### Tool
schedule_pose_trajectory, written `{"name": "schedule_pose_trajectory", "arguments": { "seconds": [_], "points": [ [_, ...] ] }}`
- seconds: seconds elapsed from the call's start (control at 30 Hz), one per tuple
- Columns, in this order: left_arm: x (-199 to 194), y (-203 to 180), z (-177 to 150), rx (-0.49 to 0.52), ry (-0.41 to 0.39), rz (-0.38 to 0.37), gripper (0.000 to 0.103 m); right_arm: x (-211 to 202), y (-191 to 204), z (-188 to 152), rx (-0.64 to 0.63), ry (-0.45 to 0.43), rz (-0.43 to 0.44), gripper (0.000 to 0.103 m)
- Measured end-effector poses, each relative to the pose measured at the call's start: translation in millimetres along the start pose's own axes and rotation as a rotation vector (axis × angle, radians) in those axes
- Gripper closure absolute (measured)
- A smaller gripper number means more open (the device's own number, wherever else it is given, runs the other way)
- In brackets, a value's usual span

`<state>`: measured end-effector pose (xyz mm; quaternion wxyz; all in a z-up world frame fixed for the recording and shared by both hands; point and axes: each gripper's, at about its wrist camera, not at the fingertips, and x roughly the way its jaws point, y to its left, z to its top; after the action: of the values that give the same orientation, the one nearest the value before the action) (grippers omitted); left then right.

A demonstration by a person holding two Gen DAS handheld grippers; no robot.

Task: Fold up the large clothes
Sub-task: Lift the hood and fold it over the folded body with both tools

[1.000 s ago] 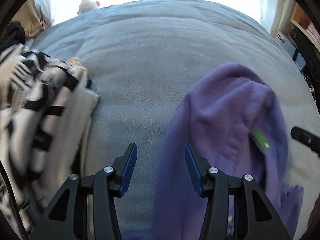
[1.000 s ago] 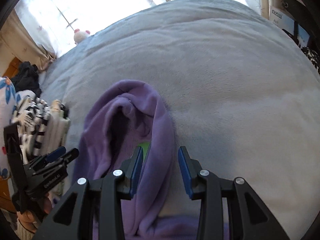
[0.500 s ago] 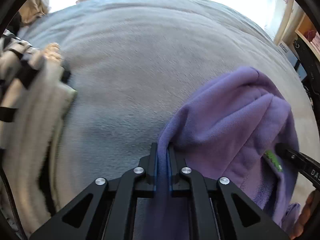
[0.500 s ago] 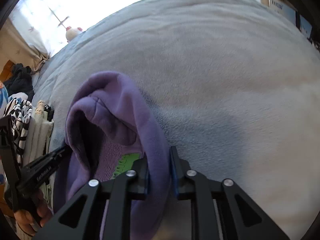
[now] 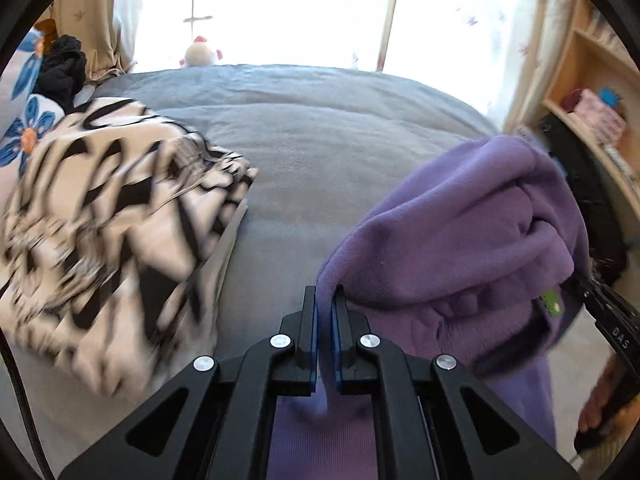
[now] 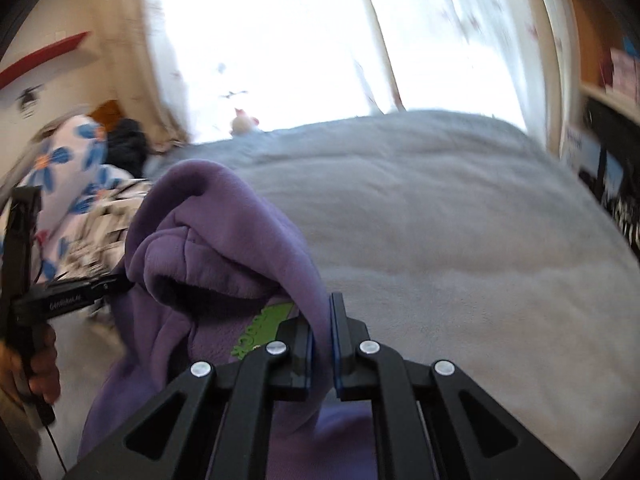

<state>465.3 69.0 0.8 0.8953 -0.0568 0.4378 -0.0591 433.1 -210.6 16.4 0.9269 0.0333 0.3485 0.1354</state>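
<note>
Your left gripper [image 5: 325,300] is clamped tight on an edge of the purple fleece garment [image 5: 460,240]; fabric pinched btwn the blue pads. Your right gripper [image 6: 322,312] is likewise closed on another edge of it, next to the green label [image 6: 260,330]. The fleece hangs bunched btwn both grippers, above the near part of the grey bed cover [image 6: 440,220]. On the left lies a black-and-white patterned cloth [image 5: 112,220], w/ a blue-flower fabric [image 6: 68,168] beyond. Far end: small plush toy [image 5: 198,54] by the bright window.
</note>
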Motion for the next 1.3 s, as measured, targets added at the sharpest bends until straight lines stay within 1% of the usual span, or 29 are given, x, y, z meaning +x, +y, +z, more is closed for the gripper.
{"name": "schedule_pose_trajectory", "arguments": {
  "seconds": [0.07,0.1,0.13,0.17,0.2,0.23,0.27,0.3,0.37,0.43,0.5,0.57,0.63,0.67,0.7,0.73,0.77,0.8,0.87,0.93,1.0,1.1,1.13,1.23,1.27,1.3],
  "points": [
    [-35.9,8.5,-27.3,0.001,-0.011,-0.04,0.1,-41.4,14.8,-19.4,-0.056,-0.047,0.013,0.096],
    [-51.4,11.5,-43.8,0.0,-0.007,-0.062,0.1,-54.6,19.9,-28.5,-0.078,-0.055,0.013,0.096],
    [-60.2,12.5,-58.5,0.004,0.002,-0.082,0.1,-70.1,24.8,-41.7,-0.103,-0.058,0.01,0.091],
    [-71.2,14.4,-78.9,0.02,0.017,-0.101,0.1,-86.8,29.1,-62.1,-0.131,-0.043,-0.009,0.083],
    [-78.0,17.2,-96.4,0.033,0.034,-0.108,0.1,-91.9,32.0,-70.7,-0.143,-0.027,-0.021,0.078],
    [-82.8,17.5,-118.4,0.053,0.064,-0.124,0.099,-101.6,32.8,-91.6,-0.162,0.017,-0.043,0.07],
    [-85.5,18.6,-138.1,0.067,0.092,-0.127,0.099,-107.3,31.1,-107.4,-0.168,0.051,-0.056,0.069],
    [-85.6,19.3,-155.8,0.073,0.116,-0.118,0.099,-110.4,29.5,-121.3,-0.169,0.095,-0.071,0.069],
    [-84.4,20.2,-190.9,0.075,0.174,-0.13,0.099,-113.2,27.2,-144.2,-0.151,0.175,-0.093,0.069],
    [-84.3,24.1,-220.2,0.056,0.215,-0.118,0.099,-119.3,20.2,-160.7,-0.085,0.22,-0.078,0.069],
    [-83.2,27.6,-238.2,0.037,0.261,-0.131,0.097,-122.7,13.3,-171.3,-0.009,0.259,-0.049,0.069],
    [-84.2,30.5,-249.6,0.014,0.284,-0.145,0.095,-129.9,9.2,-181.6,0.081,0.301,-0.006,0.069],
    [-89.5,30.8,-257.2,-0.007,0.289,-0.164,0.091,-137.0,10.3,-189.0,0.137,0.317,0.039,0.068],
    [-95.8,29.0,-261.1,-0.021,0.287,-0.185,0.085,-141.6,17.4,-195.7,0.154,0.316,0.053,0.068],
    [-98.9,27.3,-259.2,-0.038,0.28,-0.209,0.077,-142.7,20.3,-198.3,0.163,0.316,0.061,0.066],
    [-101.7,27.1,-257.6,-0.056,0.27,-0.236,0.073,-144.7,25.2,-199.8,0.176,0.318,0.078,0.06],
    [-103.9,28.2,-250.0,-0.078,0.258,-0.273,0.062,-144.1,29.0,-201.1,0.181,0.321,0.089,0.052],
    [-106.5,27.0,-248.4,-0.098,0.244,-0.304,0.051,-143.9,34.0,-202.3,0.191,0.32,0.111,0.05],
    [-107.4,22.8,-245.1,-0.138,0.215,-0.356,0.043,-141.4,39.8,-203.7,0.206,0.32,0.142,0.047],
    [-105.6,13.9,-243.2,-0.164,0.209,-0.399,0.043,-134.4,43.9,-205.2,0.237,0.335,0.171,0.046],
    [-94.3,10.1,-242.7,-0.209,0.225,-0.449,0.043,-121.2,45.5,-206.8,0.307,0.357,0.21,0.046],
    [-72.8,4.5,-240.8,-0.25,0.252,-0.488,0.043,-104.2,42.7,-207.6,0.407,0.381,0.262,0.046],
    [-67.3,3.1,-240.2,-0.25,0.256,-0.488,0.043,-96.4,39.7,-207.7,0.459,0.391,0.277,0.046],
    [-46.3,-2.6,-241.1,-0.239,0.285,-0.468,0.043,-83.2,33.7,-207.9,0.533,0.399,0.294,0.046],
    [-39.4,-4.0,-241.8,-0.242,0.295,-0.461,0.043,-79.9,32.4,-208.6,0.543,0.402,0.28,0.046],
    [-32.1,-5.1,-242.6,-0.247,0.303,-0.456,0.044,-74.7,32.0,-209.9,0.544,0.411,0.245,0.046]
  ]
}}
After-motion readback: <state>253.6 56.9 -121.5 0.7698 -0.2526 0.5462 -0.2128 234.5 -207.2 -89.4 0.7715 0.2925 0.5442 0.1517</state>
